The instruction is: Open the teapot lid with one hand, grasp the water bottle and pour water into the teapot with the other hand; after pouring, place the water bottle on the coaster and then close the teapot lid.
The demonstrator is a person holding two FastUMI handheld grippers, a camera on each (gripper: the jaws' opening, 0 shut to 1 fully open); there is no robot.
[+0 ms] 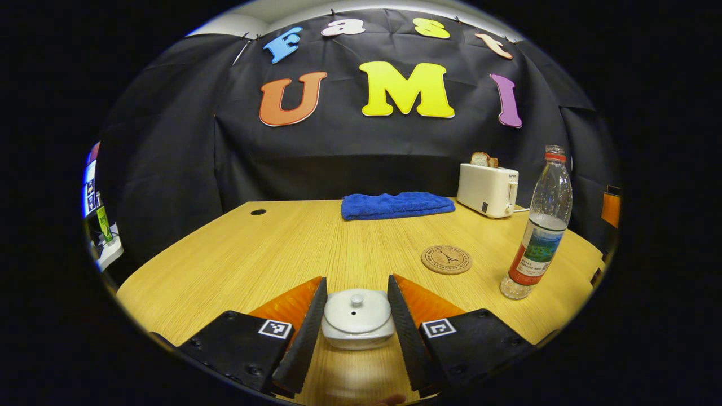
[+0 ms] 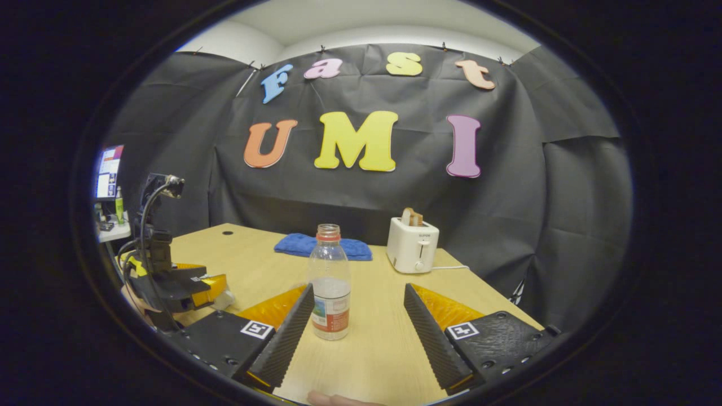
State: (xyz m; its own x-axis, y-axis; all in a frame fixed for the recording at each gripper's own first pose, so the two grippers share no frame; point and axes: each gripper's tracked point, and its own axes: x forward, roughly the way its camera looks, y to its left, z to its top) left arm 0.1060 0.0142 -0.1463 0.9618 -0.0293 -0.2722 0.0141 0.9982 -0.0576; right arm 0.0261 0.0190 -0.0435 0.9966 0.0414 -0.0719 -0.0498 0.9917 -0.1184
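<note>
White lidded teapot (image 1: 357, 319), lid (image 1: 356, 309) on.

Looked like a lab/recording booth, not a real home — black cloth wall (image 2: 395, 203) pinned up behind a wooden table (image 1: 271, 259), w/ a monitor (image 2: 109, 179) at far left and staged toaster (image 2: 413, 246) mid-frame.
</note>
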